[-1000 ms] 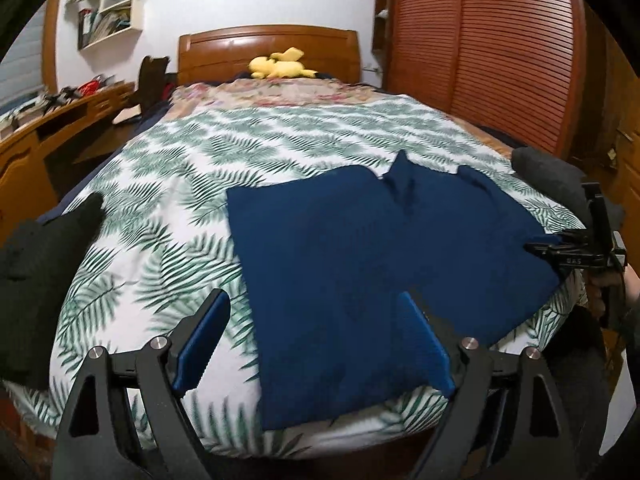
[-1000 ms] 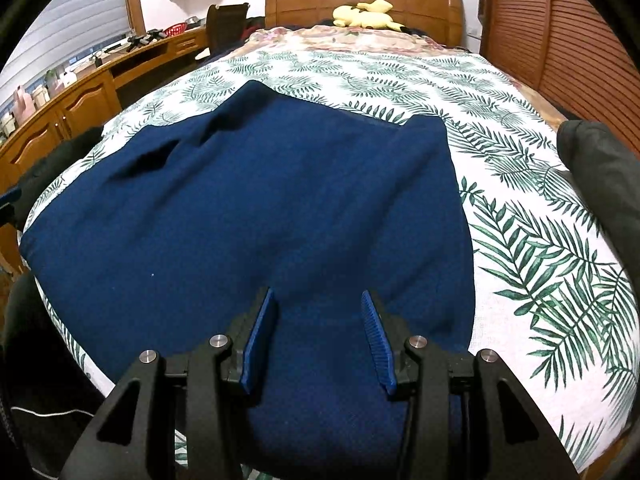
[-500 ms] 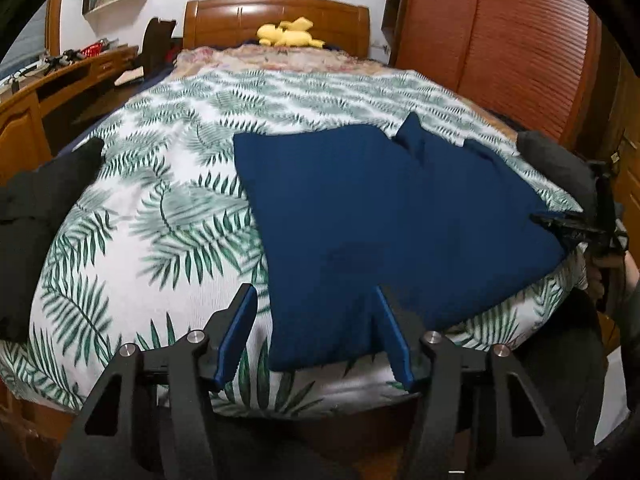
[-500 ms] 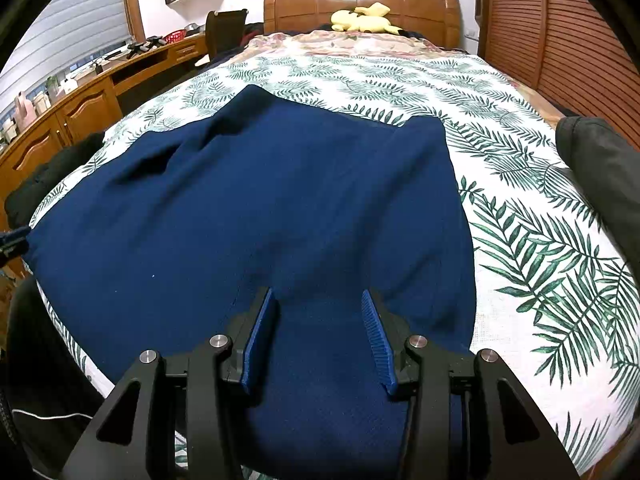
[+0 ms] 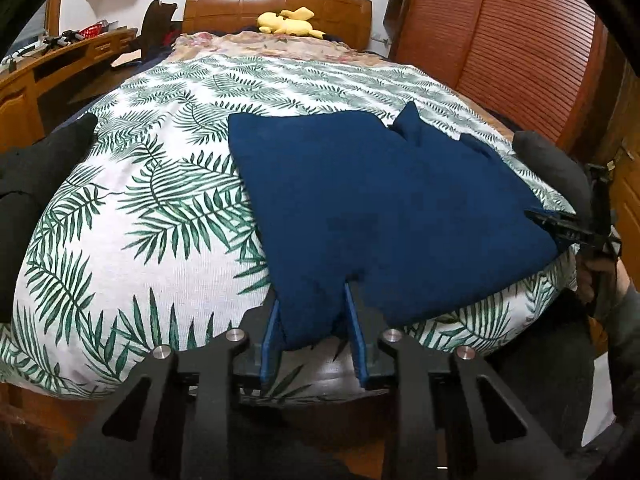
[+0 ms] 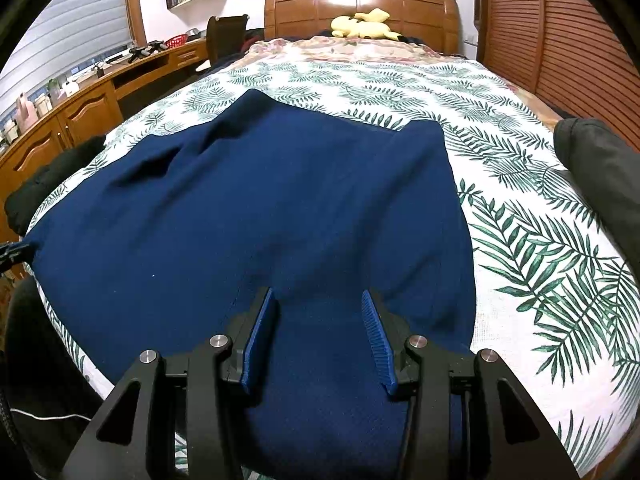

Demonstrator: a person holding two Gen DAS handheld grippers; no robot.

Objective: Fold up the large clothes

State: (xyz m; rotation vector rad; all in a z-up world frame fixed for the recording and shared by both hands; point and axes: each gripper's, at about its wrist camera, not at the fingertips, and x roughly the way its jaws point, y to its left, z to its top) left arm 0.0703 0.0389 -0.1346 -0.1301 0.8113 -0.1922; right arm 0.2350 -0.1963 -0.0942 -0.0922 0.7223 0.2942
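Note:
A large dark blue garment (image 5: 380,208) lies spread across the foot of a bed with a leaf-print cover (image 5: 140,208). My left gripper (image 5: 311,300) is at the garment's near left corner, which hangs over the bed's edge. Its jaws are closing, and the corner fills the gap between the blue pads (image 5: 270,340), which are not clamped on it. The garment (image 6: 300,208) also lies flat under my right gripper (image 6: 318,292), which stands open at the near right corner with cloth between its fingers. In the left wrist view the right gripper (image 5: 556,224) shows at the garment's right edge.
A black garment (image 5: 36,184) lies at the bed's left edge and a grey one (image 6: 600,176) at its right. A yellow plush toy (image 5: 288,24) sits by the headboard. A wooden desk (image 6: 80,108) runs along the left, louvred wardrobe doors (image 5: 520,40) along the right.
My left gripper sank toward the bed's front edge and its jaws narrowed from wide open to close around the garment's corner. The right gripper has kept still.

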